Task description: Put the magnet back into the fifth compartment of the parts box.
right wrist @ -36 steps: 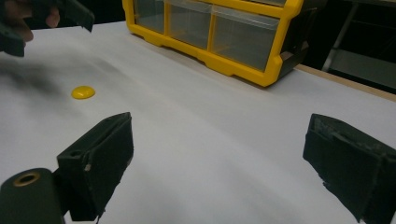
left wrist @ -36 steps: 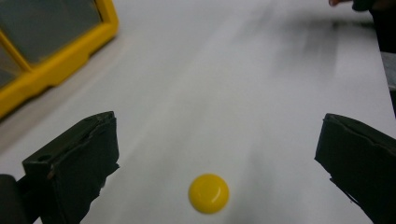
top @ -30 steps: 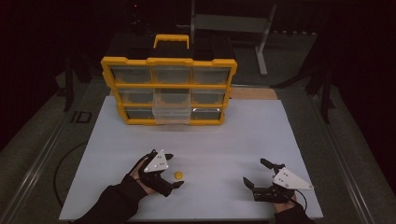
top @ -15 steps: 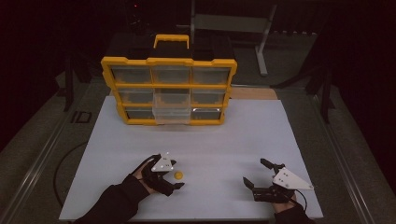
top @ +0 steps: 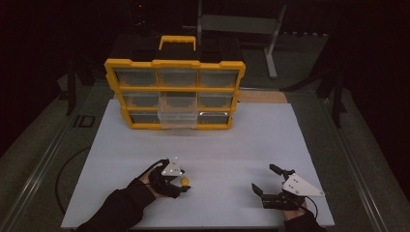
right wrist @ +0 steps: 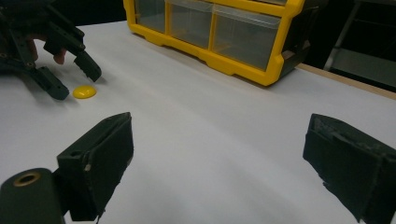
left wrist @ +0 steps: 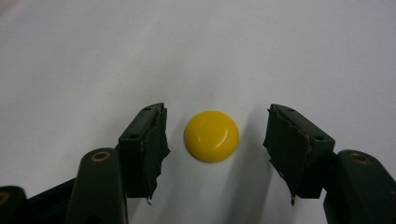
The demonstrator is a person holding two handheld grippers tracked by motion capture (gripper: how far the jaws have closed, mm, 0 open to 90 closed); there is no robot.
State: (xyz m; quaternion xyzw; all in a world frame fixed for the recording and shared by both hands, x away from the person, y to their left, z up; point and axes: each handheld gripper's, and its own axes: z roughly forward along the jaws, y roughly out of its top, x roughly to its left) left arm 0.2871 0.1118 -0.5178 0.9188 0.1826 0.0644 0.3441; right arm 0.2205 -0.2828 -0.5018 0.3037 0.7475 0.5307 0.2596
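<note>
- The small round yellow plastic button (left wrist: 211, 136) is lying flat on the white table (top: 232, 145), near the front edge on the left side.
- The left gripper (left wrist: 215, 135) is sitting right at it, much nearer than the right gripper (top: 270, 184).
- The button is lying between the left jaws, a bit closer to one pad.
- The left jaws have just been closing, but they are not touching the button yet.
- The right jaws are standing wide open, holding nothing.
</note>
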